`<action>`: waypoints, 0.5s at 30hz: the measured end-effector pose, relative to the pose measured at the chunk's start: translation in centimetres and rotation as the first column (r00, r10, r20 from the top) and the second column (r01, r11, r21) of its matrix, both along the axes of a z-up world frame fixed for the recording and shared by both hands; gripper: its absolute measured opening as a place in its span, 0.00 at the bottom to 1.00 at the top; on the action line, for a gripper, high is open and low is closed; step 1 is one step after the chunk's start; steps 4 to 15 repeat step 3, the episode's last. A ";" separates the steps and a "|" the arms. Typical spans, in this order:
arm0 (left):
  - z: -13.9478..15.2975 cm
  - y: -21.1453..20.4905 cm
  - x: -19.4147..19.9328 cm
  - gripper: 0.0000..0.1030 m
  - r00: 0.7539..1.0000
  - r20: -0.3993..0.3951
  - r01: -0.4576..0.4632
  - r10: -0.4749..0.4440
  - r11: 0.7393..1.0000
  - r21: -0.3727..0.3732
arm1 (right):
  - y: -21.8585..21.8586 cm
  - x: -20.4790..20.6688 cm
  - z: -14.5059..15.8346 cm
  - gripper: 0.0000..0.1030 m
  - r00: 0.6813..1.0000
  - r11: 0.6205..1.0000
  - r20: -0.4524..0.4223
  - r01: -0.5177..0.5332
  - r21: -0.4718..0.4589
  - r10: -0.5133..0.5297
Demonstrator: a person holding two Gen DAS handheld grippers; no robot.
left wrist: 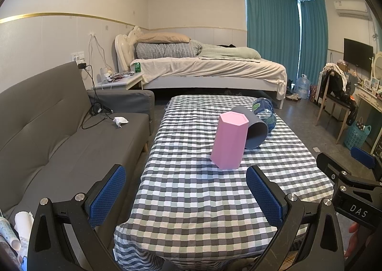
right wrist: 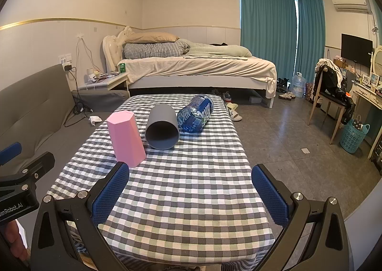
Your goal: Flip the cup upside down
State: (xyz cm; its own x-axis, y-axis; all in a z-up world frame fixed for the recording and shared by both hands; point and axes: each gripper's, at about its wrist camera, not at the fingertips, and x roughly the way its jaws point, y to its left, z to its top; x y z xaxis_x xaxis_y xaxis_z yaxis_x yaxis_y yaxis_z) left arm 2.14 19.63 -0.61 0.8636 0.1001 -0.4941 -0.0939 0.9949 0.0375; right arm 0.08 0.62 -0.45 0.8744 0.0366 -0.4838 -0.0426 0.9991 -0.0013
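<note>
We hold the left gripper (left wrist: 186, 197) low over the near end of the table (left wrist: 191, 199), its blue-padded fingers (left wrist: 107, 195) spread wide with nothing between them, and the right gripper (right wrist: 191, 195) sits the same way, fingers (right wrist: 269, 193) parted and empty above the checked tablecloth (right wrist: 179, 187). Ahead of us stands a pink hexagonal cup (left wrist: 229, 141), closed end up and wider end down on the cloth, so it already sits mouth-down as far as we can tell. Just behind it lies a grey cup (right wrist: 162, 127) on its side, its open mouth turned toward the right gripper's camera; in the left view it looks to touch the pink cup, while from the right a narrow gap shows between them. Beside the grey cup, on its far right, a blue-labelled plastic bottle (right wrist: 197, 113) also lies on its side, close against it. Both grippers are well apart from all three things. To the left of the table runs a grey sofa (left wrist: 47, 127) with a black cable and a crumpled tissue (left wrist: 120, 121) on its seat, and beyond the table stands a bed (right wrist: 198, 68) before teal curtains (right wrist: 267, 27).
</note>
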 end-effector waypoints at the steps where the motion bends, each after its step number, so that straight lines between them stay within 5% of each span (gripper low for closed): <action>1: -0.1 0.0 0.0 1.00 1.000 -0.003 0.000 0.000 1.000 0.000 | 0.0 0.0 0.0 1.00 1.000 1.000 -0.001 0.000 0.000 0.000; 15: -0.2 0.1 -0.1 1.00 1.000 -0.005 -0.001 0.001 1.000 0.002 | 0.0 0.0 0.0 1.00 1.000 1.000 -0.001 0.000 0.000 0.000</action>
